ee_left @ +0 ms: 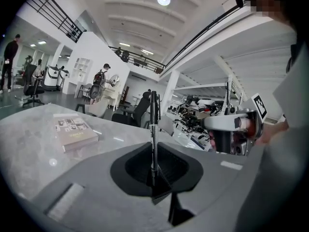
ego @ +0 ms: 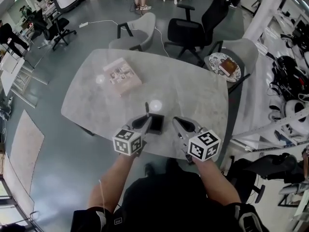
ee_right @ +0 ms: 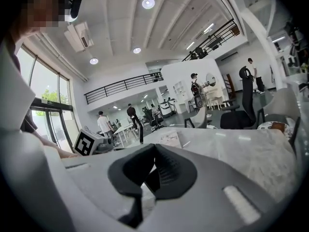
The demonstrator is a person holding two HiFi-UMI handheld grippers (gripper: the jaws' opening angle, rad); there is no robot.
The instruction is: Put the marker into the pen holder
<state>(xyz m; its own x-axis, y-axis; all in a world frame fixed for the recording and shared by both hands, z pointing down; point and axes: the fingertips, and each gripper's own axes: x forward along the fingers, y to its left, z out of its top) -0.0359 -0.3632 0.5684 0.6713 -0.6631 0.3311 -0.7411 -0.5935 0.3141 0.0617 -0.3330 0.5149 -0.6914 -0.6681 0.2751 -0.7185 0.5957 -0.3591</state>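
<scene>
- Left claw [ego: 144, 123] is clamped shut on the black marker [ego: 147, 111], which stands upright between its jaws; the left gripper view shows the claw [ee_left: 153, 151] with the marker [ee_left: 154, 124] rising from the pinch.
- Marker is not yet in the holder [ego: 156, 123], a dark box on the counter [ego: 193, 91] just right of the claw's tip.
- Right claw [ego: 176, 122] rests just beside the holder's other side; its own view shows the claw [ee_right: 154, 150] with jaws together at the tips and nothing between them.
- Pale book [ego: 122, 76] lies flat farther back on the counter, well apart from both claws.
- Grey chair [ego: 142, 28] and black chair [ego: 193, 30] stand at the far edge; a plate [ego: 212, 59] sits on a third chair [ego: 248, 50] at the right.
</scene>
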